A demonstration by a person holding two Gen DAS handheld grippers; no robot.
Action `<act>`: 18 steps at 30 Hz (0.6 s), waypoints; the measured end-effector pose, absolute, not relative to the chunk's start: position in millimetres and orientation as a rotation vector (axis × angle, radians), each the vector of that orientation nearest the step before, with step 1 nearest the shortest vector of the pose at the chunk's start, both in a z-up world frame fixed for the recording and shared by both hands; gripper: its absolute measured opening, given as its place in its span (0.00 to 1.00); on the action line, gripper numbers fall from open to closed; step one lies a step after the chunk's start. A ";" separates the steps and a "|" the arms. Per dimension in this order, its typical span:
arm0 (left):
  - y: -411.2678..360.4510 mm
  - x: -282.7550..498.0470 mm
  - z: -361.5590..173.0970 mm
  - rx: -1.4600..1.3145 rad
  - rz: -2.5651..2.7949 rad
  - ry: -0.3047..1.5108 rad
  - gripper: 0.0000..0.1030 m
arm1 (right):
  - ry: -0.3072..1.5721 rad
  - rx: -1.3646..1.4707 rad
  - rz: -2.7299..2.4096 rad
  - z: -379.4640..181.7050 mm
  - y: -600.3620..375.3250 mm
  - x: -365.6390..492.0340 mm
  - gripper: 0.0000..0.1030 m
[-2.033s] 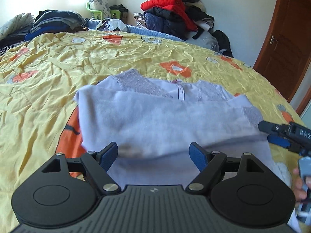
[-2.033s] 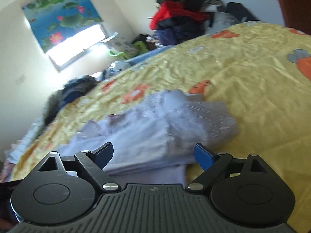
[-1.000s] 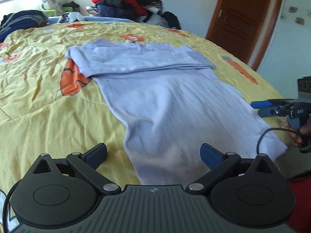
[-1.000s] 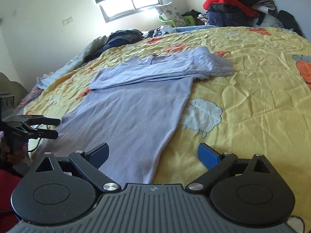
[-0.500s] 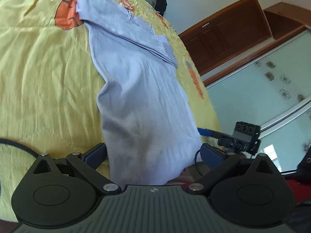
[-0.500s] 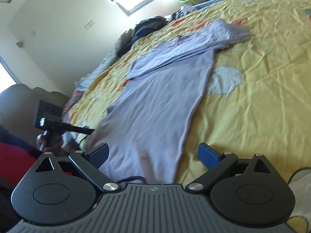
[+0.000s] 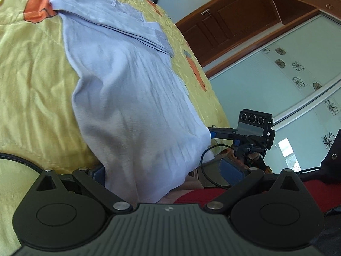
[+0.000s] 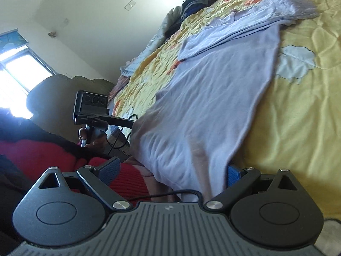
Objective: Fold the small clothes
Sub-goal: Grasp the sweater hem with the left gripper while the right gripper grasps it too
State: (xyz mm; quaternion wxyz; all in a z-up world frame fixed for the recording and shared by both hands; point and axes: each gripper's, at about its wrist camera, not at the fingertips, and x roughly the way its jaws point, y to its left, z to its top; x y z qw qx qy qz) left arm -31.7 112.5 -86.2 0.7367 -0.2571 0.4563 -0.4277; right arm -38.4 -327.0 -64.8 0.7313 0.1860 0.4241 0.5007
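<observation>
Shirt: pale lilac, lying along the yellow bedspread, sleeves folded across the top, hem hanging over the bed's near edge.
Left gripper: jaws spread, at the hem's left corner.
Right gripper: jaws spread, at the hem's right corner.

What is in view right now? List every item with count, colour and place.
garment: one, lavender, flat on the bed, sleeves folded across its far end, hem at the near edge
bedspread: one, yellow with orange patches, under the garment
door: one, brown wood, beyond the bed
wall panels: pale green glass with flower decals, beside the door
clothes pile: one, dark, far side of the bed
sweater: one, red, on the person
left gripper: black, open at the hem
right gripper: black, open at the hem
</observation>
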 end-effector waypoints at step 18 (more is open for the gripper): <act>114.0 -53.6 -88.0 -0.539 -0.971 1.042 0.98 | 0.977 0.412 1.069 -63.5 -318.0 -45.5 0.78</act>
